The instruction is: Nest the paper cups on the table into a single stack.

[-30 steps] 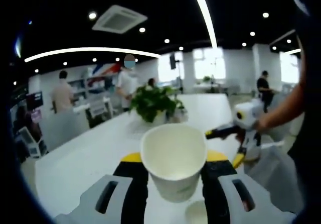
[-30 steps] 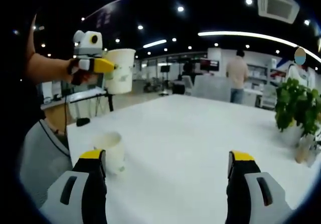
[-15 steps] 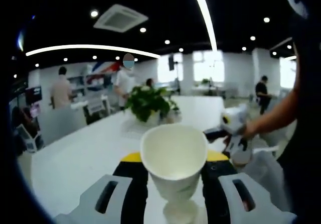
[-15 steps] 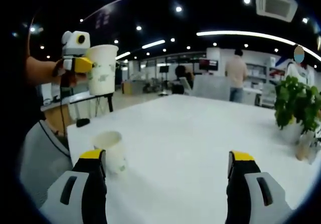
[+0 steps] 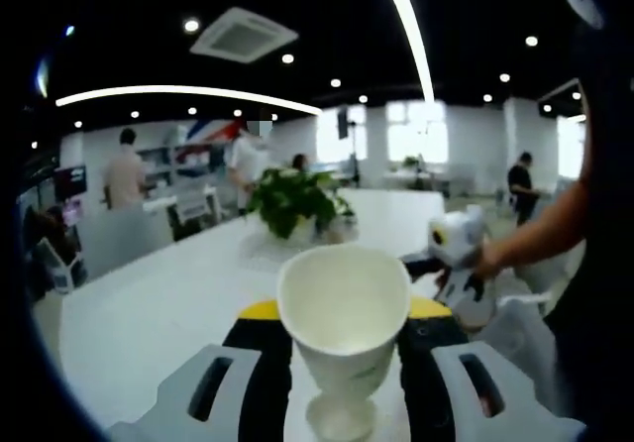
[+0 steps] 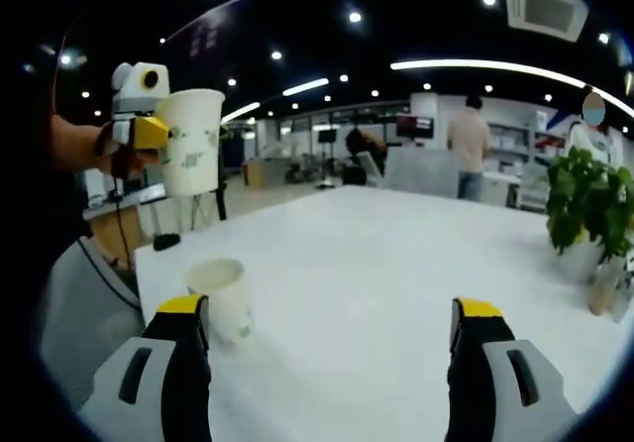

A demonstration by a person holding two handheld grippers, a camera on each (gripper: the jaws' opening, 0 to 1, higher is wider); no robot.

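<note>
Up high, left claw (image 5: 343, 335) pinches paper cup (image 5: 344, 308); right claw (image 6: 332, 348) spread wide; no legible print.

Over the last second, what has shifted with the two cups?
The left hand-held gripper carried its held cup down and over until it hangs above the cup on the table. That cup stayed put; the right hand-held gripper stayed open and empty.

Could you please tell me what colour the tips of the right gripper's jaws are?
Yellow tips on black pads, seen best in the right gripper view, on the right gripper.
</note>
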